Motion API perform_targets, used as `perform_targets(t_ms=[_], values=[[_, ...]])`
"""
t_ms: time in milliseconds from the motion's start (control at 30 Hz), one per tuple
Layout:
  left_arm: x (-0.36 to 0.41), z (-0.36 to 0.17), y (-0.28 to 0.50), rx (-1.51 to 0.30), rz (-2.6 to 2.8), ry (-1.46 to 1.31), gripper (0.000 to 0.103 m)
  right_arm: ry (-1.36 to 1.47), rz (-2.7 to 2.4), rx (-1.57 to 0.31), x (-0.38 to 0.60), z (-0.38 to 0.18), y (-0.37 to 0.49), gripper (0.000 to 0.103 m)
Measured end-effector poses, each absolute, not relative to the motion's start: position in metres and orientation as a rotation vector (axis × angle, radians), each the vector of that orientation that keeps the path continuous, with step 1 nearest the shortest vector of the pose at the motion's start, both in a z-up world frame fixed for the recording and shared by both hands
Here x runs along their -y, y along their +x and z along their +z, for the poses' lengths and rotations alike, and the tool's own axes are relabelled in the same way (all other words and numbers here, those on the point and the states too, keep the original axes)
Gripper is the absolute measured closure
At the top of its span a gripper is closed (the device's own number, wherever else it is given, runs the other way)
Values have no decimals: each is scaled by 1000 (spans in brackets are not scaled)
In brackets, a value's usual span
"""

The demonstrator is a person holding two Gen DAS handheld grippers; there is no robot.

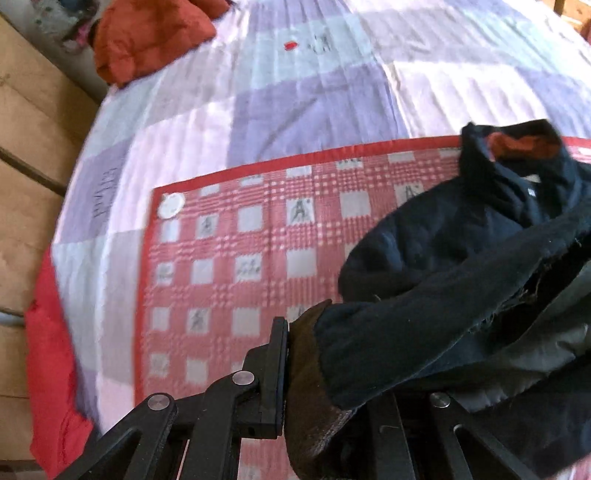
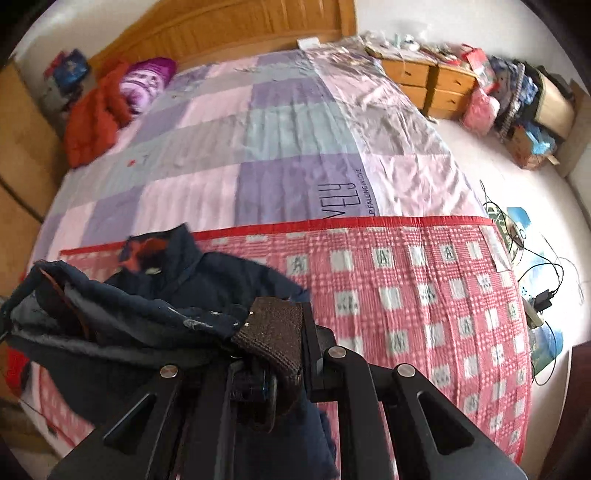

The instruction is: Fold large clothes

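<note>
The left gripper (image 1: 295, 369) is clenched on a brown ribbed cuff (image 1: 304, 387) of the dark navy jacket (image 1: 461, 258), the knit band pinched between its black fingers. The right gripper (image 2: 284, 339) is likewise clamped on the jacket's other brown ribbed cuff (image 2: 275, 332), which folds over its fingertips. Between the two grips the jacket hangs bunched and lifted, its grey lining (image 2: 40, 314) turned outward along the raised edge. The rest of the garment trails down onto the red checked blanket (image 2: 406, 295), with the collar, showing an orange inner patch (image 1: 515, 144), lying at the blanket's red-bordered far edge.

The blanket covers the near end of the bed. Beyond its border stretches a quilt (image 2: 277, 129) of lilac, pink and grey squares printed with dark lettering. At the bed's far left corner lies a crumpled orange-red garment (image 2: 96, 118) beside a purple patterned pillow (image 2: 147, 81), against the wooden headboard (image 2: 240, 26). Past the bed's far right corner stand wooden bedside drawers (image 2: 428, 81) with clutter on top and bags piled beside them. Cables (image 2: 535, 266) lie on the floor off the right edge.
</note>
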State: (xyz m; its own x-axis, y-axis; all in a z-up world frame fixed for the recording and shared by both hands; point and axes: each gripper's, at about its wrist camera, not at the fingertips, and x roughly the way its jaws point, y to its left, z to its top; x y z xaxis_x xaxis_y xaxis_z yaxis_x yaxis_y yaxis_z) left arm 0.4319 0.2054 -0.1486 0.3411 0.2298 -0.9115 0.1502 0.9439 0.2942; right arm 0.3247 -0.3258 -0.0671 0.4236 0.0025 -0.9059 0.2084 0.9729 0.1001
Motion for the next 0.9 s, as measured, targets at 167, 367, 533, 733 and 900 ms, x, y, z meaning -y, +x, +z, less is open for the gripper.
perform_targets(t_ms=[167,367,533,733,900], values=[[-198,-213,476,-1284,41,349,92,184,-204,-1173,328,-127,370,90],[-197,-263,500,-1329,3,330,92,205,-250,-1216,340,-178,394,90],[-196,-297,516,-1381,-6,305,92,204,-259,-1252,341,-215,419,90],[-210,-313,535,-1473,-29,145,84,218,-264,-1319,343,-251,441,89],[-225,-301,542,-1496,-62,89,58,268,-244,-1392,350,-269,450,85]])
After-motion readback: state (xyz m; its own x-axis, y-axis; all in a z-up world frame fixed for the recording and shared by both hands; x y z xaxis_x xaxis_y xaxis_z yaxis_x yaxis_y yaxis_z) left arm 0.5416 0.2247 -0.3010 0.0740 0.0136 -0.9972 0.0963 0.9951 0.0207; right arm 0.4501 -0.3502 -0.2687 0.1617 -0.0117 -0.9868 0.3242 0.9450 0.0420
